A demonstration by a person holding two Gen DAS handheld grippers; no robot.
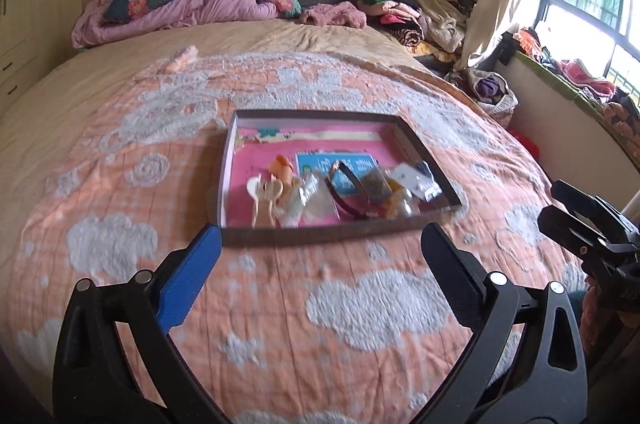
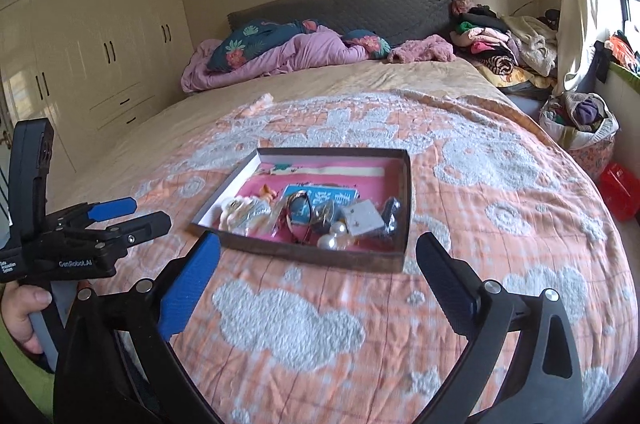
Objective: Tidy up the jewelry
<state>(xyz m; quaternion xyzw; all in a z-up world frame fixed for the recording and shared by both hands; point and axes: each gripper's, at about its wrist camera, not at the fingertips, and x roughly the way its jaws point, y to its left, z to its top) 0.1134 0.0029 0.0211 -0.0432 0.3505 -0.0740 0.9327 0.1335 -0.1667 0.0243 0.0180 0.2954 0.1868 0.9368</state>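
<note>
A shallow dark-walled box [image 1: 312,237] [image 2: 304,256] with a pink lining lies on the bed. Inside it lie several pieces: cream hair clips [image 1: 266,190], an orange clip [image 1: 282,166], a brown bangle [image 1: 354,192] [image 2: 298,206], large pearls [image 2: 334,236], a white earring card [image 2: 362,218] and clear packets. My left gripper [image 1: 320,260] hovers short of the box's near wall, open, nothing between its fingers. My right gripper [image 2: 318,272] hangs likewise before the box, open and empty. Each gripper shows at the edge of the other's view.
An orange quilt with grey clouds [image 1: 360,304] covers the bed. A purple duvet and floral pillows [image 1: 180,4] are heaped at the headboard, with folded clothes [image 1: 408,12] at the right. A wardrobe [image 2: 92,64] stands left; a laundry bag [image 2: 580,124] and red bin [image 2: 618,190] right.
</note>
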